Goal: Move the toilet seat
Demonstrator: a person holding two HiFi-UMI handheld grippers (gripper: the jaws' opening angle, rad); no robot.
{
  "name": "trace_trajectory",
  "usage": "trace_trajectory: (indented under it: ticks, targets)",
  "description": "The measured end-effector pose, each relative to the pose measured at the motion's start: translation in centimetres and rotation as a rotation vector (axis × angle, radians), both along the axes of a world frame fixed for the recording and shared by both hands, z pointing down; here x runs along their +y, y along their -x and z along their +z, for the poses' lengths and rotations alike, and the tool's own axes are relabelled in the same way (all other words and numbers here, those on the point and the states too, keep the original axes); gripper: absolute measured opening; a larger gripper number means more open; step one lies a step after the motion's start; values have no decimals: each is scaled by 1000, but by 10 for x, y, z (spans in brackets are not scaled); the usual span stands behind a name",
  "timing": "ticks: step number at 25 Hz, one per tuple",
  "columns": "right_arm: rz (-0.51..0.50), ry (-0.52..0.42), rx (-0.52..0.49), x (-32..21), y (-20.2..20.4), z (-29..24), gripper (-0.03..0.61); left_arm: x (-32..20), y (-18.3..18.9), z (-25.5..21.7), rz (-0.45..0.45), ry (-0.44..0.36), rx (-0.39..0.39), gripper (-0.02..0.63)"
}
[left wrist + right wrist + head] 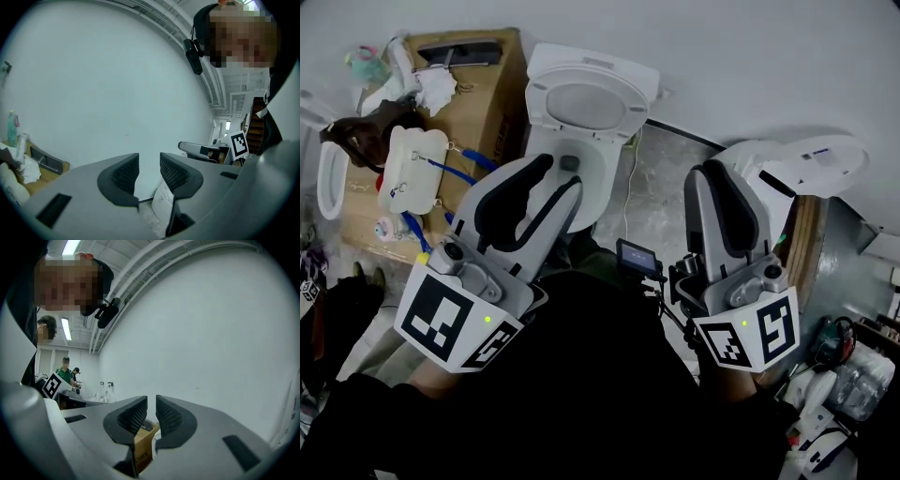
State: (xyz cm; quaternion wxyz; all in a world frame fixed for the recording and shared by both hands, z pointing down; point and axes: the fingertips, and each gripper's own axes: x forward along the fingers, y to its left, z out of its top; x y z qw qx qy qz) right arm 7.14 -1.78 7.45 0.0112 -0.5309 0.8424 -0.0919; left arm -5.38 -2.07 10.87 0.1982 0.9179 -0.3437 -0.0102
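The toilet seat (581, 101) is sitting just ahead of the left gripper (560, 173), whose jaws are gaping empty, while the right gripper (708, 171) is nearly closed on nothing; seat judged rigid, light, slick, so gripping its front rim.

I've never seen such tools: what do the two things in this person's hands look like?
The left gripper and right gripper are light grey shells with black ribbed pads, each bearing a cube of black-and-white square markers and a green light. The sleeves are dark.
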Motion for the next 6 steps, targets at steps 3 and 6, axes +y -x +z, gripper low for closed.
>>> trace_trajectory:
  ticks: [3,6]
  targets:
    - [-1,0,1,-2,-1,1,78,-1,-3,1,6,-3,-6,149]
    - [-5,0,15,-4,-1,3,78,-4,-4,1,2,-6,-5,147]
